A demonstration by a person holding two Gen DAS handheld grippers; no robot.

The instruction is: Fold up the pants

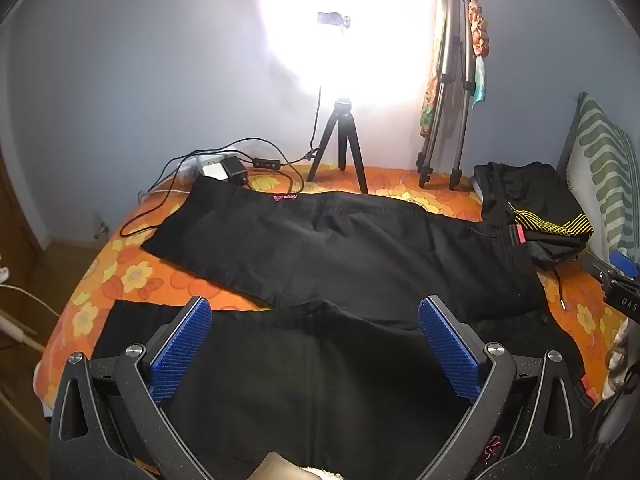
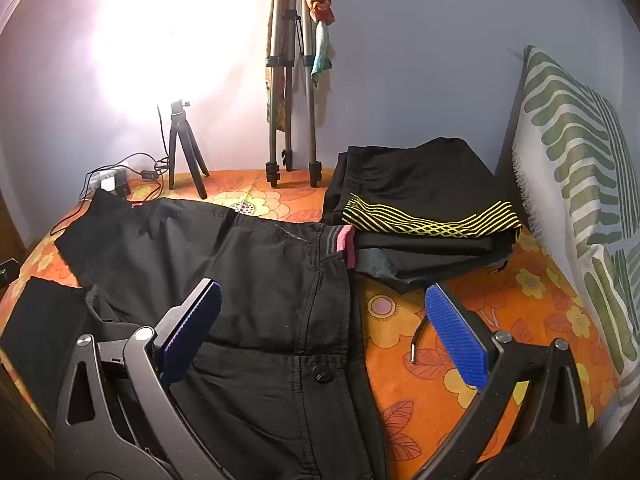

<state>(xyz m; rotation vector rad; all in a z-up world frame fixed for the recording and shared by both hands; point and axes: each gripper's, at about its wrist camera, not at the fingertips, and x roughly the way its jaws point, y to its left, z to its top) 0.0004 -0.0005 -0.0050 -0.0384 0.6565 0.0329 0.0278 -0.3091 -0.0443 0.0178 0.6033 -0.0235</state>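
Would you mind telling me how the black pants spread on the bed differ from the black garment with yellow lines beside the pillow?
The pants lie unfolded, legs stretched towards the cables; the yellow-lined garment is folded into a compact stack. The pants are plain black apart from a pink waistband tab; the garment carries wavy yellow stripes. The pants cover far more of the bedsheet. Both are black and rest on that sheet.

Both views fisheye, edges strongly curved with dark corner vignetting. Lamp (image 1: 344, 36) on small tripod blows out to white glare, haloing the wall (image 1: 120, 80). Room otherwise dim; black pants (image 2: 256, 280) lose fabric detail. Focus fairly sharp.
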